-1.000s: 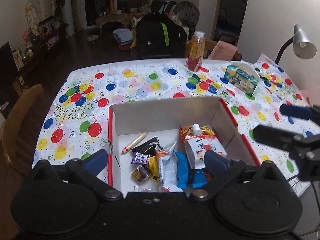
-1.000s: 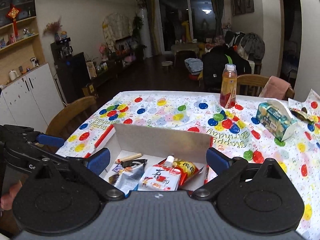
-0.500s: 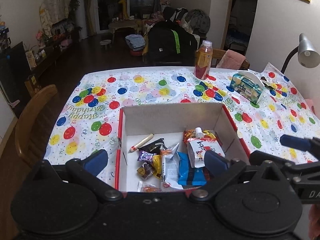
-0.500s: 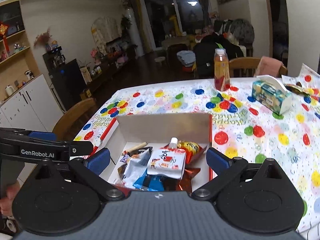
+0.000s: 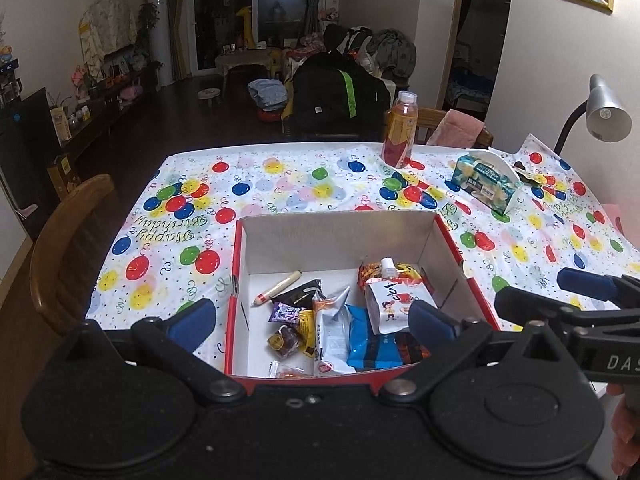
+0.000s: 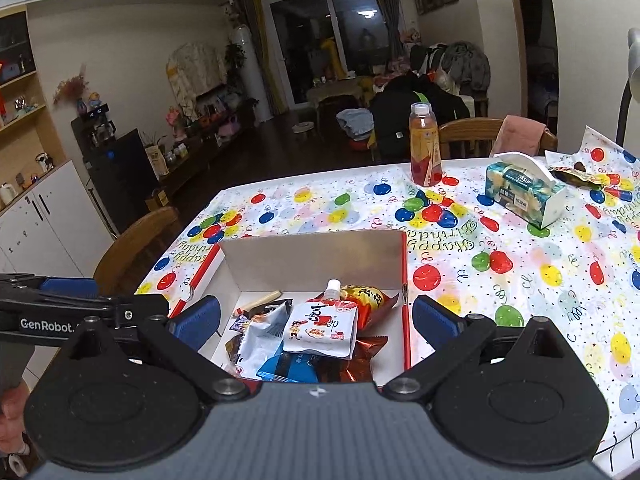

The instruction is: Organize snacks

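My left tongs (image 5: pixel 312 320) hang wide above the near edge of the box (image 5: pixel 340 236), nothing btwn the blue pads. My right tongs (image 6: pixel 316 320) also wide, empty, over the same near edge, seen from the box's right side. In the left view the right tongs show just right of the box, apart from it.

Box sits on the desk (image 5: pixel 280 184), which has a balloon cloth. All snacks lie inside the box, toward its near-right part: white pouch (image 6: pixel 322 328) w/ cap on top of the pile, yellow bag (image 6: pixel 366 296) just behind it, blue pack (image 5: pixel 374 340) under the pouch, white wrapper (image 5: pixel 330 336) left of the blue pack. Sausage stick (image 5: pixel 278 288) lies apart at the far-left of the pile, tilted. Small dark sweets btwn the stick and the wrapper, too small to tell further.

Beyond the box: bottle (image 6: pixel 425 146) upright at the desk's far edge, tissue pack (image 6: pixel 524 194) far-right of the box. Chair (image 5: pixel 68 256) left of the desk, well apart from the box.
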Tool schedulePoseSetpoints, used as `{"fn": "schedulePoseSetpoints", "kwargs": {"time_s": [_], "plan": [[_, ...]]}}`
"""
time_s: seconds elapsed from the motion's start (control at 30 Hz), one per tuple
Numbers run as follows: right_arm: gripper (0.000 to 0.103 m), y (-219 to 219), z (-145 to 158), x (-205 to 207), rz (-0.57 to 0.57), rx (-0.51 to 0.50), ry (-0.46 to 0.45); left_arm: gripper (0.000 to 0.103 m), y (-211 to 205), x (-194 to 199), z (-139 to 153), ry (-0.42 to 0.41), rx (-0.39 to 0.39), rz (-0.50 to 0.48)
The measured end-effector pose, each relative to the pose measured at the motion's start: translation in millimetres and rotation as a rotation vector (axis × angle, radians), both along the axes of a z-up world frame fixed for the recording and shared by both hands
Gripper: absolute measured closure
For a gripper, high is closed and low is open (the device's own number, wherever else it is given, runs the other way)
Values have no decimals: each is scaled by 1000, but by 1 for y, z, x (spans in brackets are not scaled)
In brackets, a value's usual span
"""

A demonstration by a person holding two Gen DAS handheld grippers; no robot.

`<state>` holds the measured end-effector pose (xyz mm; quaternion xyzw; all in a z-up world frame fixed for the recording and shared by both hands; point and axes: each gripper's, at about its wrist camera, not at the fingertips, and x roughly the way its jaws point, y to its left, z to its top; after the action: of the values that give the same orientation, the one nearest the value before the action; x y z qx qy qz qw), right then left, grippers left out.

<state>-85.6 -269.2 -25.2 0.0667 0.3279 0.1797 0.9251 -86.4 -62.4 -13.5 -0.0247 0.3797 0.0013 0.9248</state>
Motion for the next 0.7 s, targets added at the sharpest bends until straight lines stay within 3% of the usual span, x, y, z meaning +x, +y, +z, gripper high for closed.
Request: {"fn": "schedulePoseSetpoints", "kwargs": {"time_s": [0.7], "plan": [[0, -3, 0, -3, -8, 5, 17, 1, -9, -11, 3, 0, 12, -14]]}}
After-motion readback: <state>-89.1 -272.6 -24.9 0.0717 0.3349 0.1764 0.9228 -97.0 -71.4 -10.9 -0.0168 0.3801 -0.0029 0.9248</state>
